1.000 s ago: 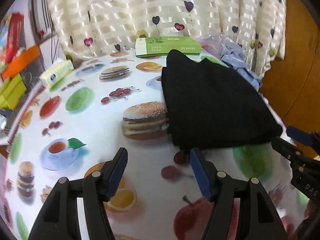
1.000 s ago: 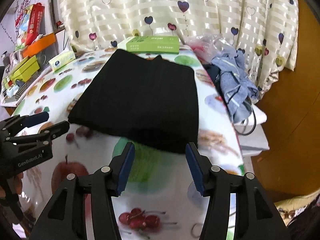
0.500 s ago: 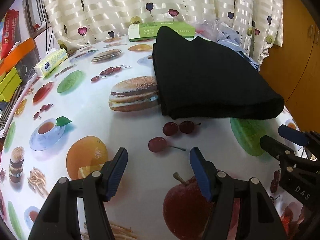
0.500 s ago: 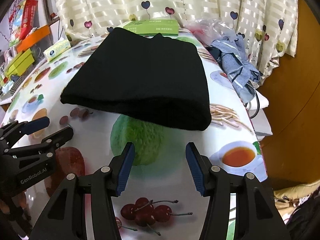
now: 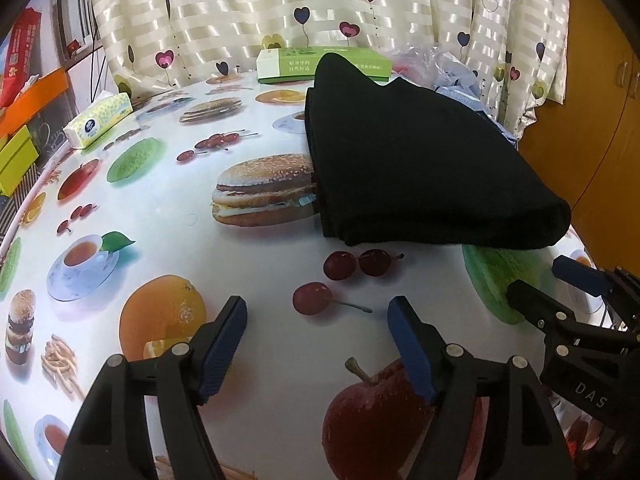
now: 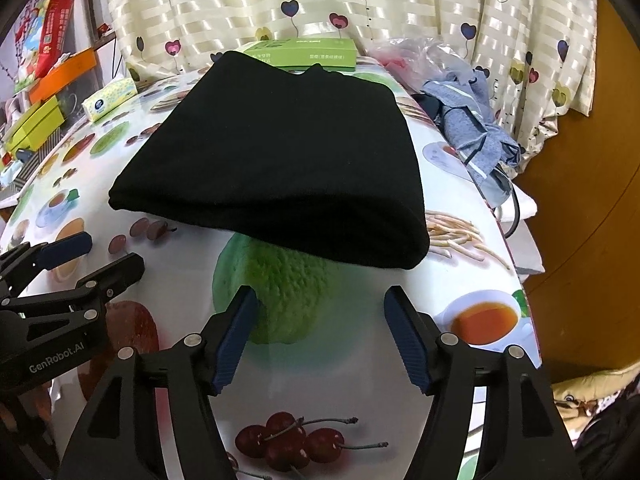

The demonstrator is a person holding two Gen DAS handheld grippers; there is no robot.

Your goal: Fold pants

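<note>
On the table [image 6: 360, 360], which is covered by a cloth printed with fruit and food, the black pants [image 6: 280, 152] lie folded into a thick flat packet. Its rounded folded edge faces the cameras, and its far end reaches a green box [image 6: 316, 54] that stands near the curtain [image 6: 400, 4]. In the left wrist view the pants [image 5: 408, 160] cover part of a printed hamburger and lie on the right half of the table [image 5: 160, 220].

Both grippers are apart from the pants and hold nothing. The right gripper [image 6: 320, 316] has its blue fingers spread wide, above a printed green fruit just in front of the folded edge. The left gripper [image 5: 316, 328] is also spread wide, over printed cherries and a red apple, near the left front corner of the packet. Each gripper shows in the other's view: the left gripper [image 6: 100, 254] at the left border, the right gripper [image 5: 556, 280] at the right border.

Beside the pants on the right, a grey-blue garment [image 6: 472, 120] lies crumpled with a dark cable. A tissue pack [image 5: 100, 120] lies far left near the curtain [image 5: 240, 12], and an orange box [image 6: 64, 72] and a yellow-green box [image 6: 36, 124] stand beyond the table's left edge.
</note>
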